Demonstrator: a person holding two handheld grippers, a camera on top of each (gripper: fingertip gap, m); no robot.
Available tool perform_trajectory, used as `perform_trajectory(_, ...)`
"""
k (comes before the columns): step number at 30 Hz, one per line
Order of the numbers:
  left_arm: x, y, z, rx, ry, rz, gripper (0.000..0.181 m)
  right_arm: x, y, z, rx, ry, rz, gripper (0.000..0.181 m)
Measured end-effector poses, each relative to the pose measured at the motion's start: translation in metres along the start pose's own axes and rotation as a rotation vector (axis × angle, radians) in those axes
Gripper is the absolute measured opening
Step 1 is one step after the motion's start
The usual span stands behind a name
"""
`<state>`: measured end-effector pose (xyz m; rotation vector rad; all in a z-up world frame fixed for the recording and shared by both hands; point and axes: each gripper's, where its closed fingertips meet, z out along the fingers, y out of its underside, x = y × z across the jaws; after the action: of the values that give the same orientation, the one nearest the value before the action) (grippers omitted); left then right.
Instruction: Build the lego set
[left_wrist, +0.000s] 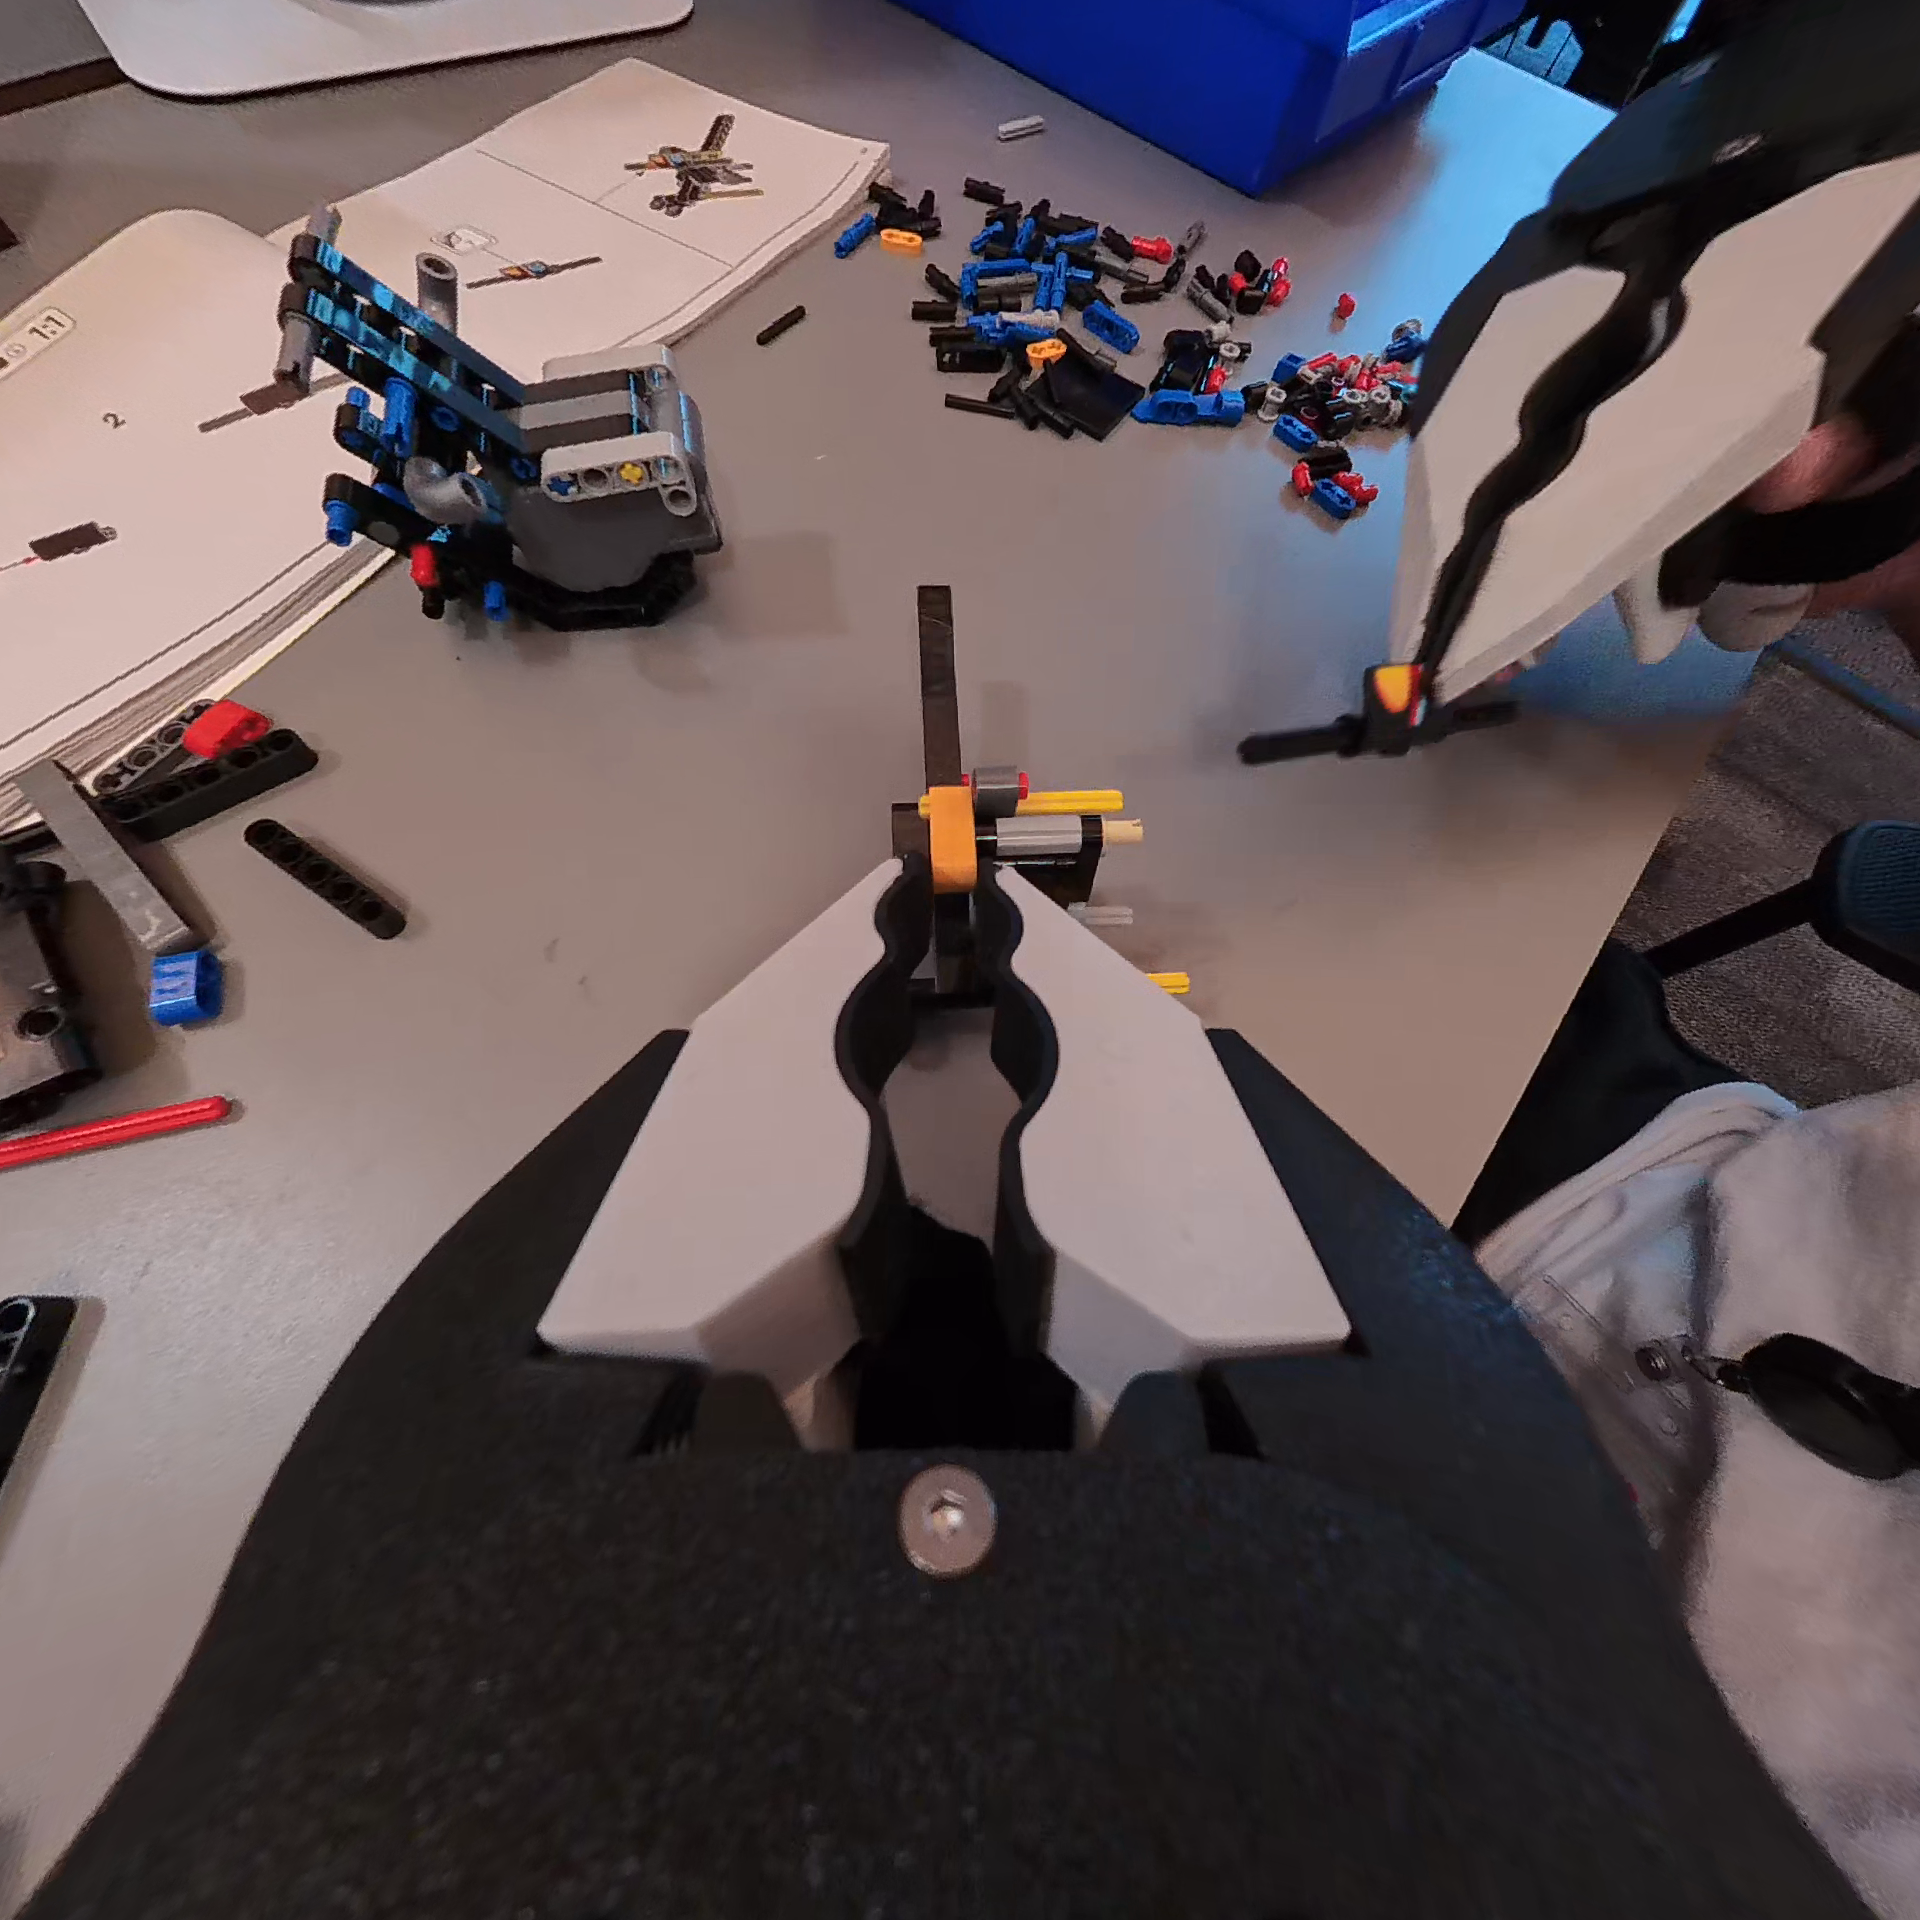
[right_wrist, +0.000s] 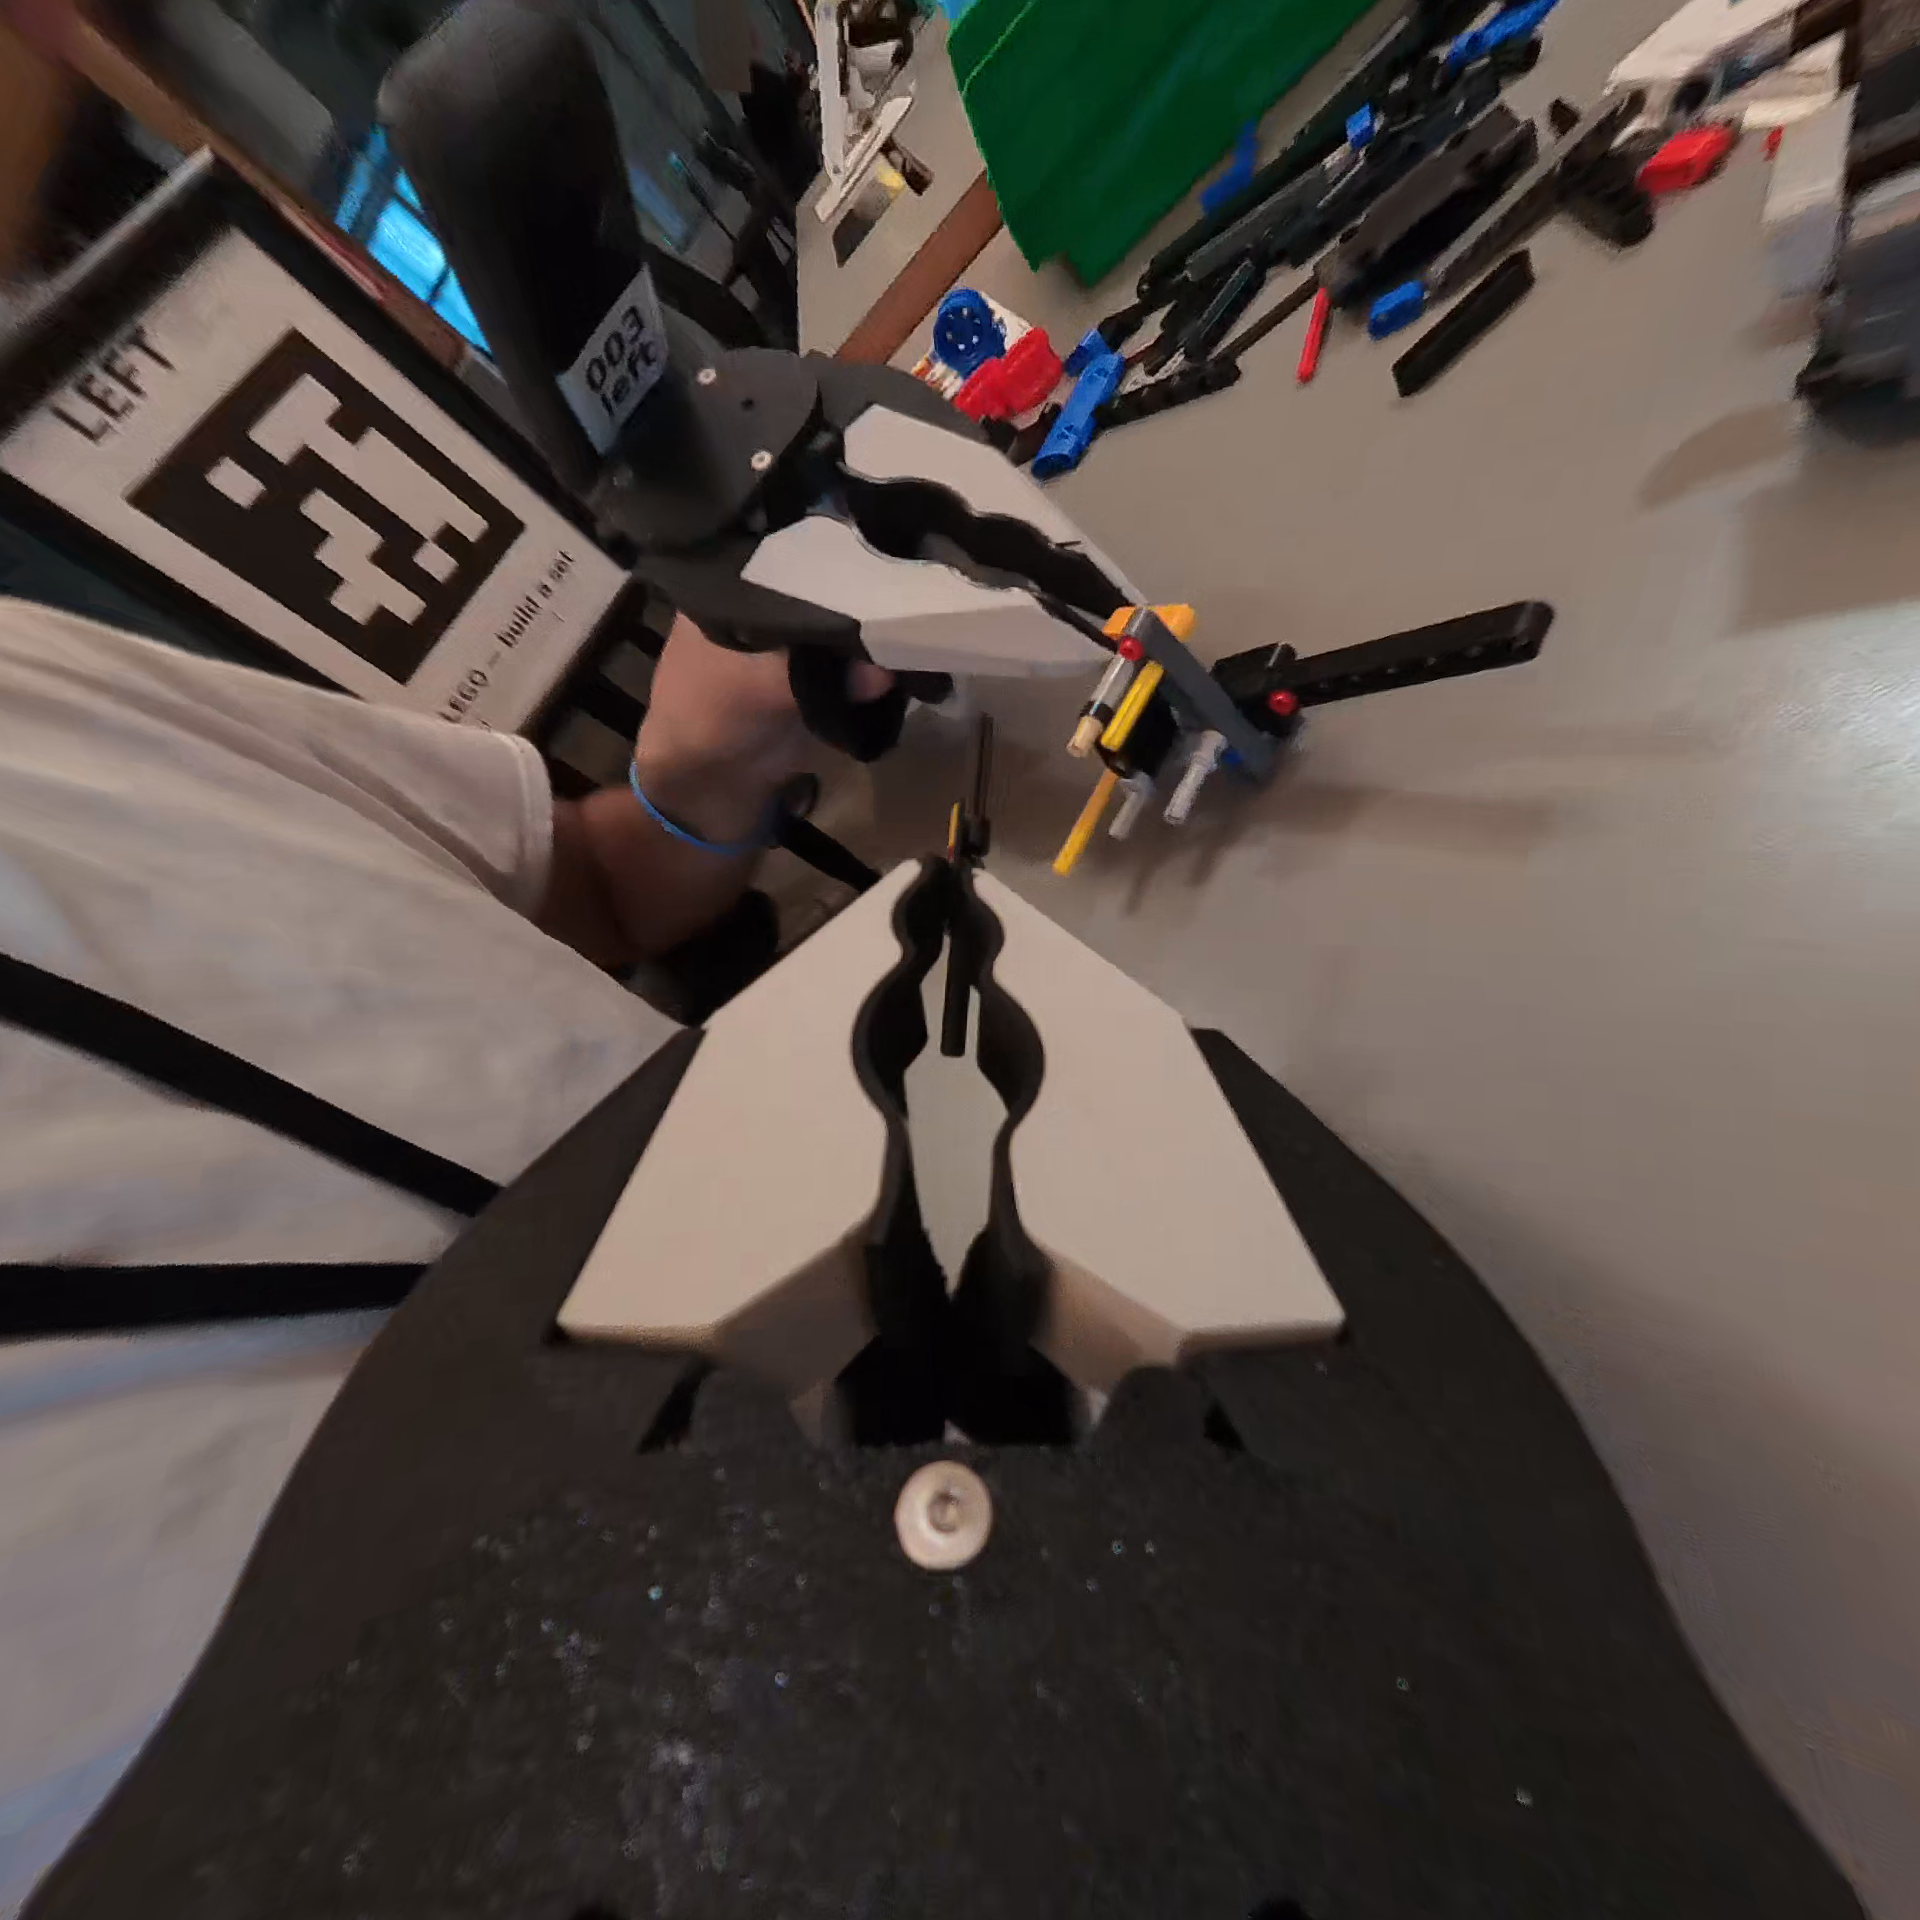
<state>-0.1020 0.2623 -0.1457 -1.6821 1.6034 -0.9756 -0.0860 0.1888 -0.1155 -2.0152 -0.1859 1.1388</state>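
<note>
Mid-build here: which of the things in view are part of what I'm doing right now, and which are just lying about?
In hand:
- left tongs, shut on small assembly
- right tongs, shut on black axle

Lying about:
- loose parts pile
- instruction booklet
- grey motor build
- red rod
- blue bin

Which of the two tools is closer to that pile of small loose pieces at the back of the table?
Right. The right tool hangs just in front of the pile, holding a black axle. The left tool is farther back, gripping the small assembly.
</note>
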Motion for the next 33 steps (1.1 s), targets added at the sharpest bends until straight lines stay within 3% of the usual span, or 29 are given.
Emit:
perform_trajectory(13, 0.019, 0.003, 0.001, 0.024, 0.097, 0.056, 0.013, 0.004, 0.001, 0.024, 0.02, 0.095, 0.065, 0.0)
perform_trajectory(17, 0.031, 0.008, 0.004, -0.006, 0.182, 0.086, 0.024, 0.001, 0.003, 0.018, 0.075, 0.068, 0.058, 0.0)
perform_trajectory(22, 0.051, 0.006, 0.001, -0.005, 0.234, 0.092, 0.025, -0.002, 0.008, -0.005, 0.121, 0.069, 0.044, 0.0)
perform_trajectory(24, 0.05, 0.006, -0.004, -0.009, 0.221, 0.164, 0.029, -0.002, 0.013, -0.012, 0.119, 0.074, 0.029, 0.0)
perform_trajectory(27, 0.035, 0.001, -0.01, -0.007, 0.195, 0.408, 0.032, -0.005, 0.02, -0.015, 0.09, 0.035, -0.003, 0.0)
perform_trajectory(30, 0.031, -0.001, -0.004, -0.009, 0.29, 0.613, 0.036, -0.004, 0.022, -0.013, 0.036, 0.01, -0.048, 0.0)
perform_trajectory(33, 0.04, -0.003, 0.001, -0.018, 0.467, 0.646, 0.037, -0.003, 0.026, -0.009, -0.015, -0.022, -0.05, 0.0)
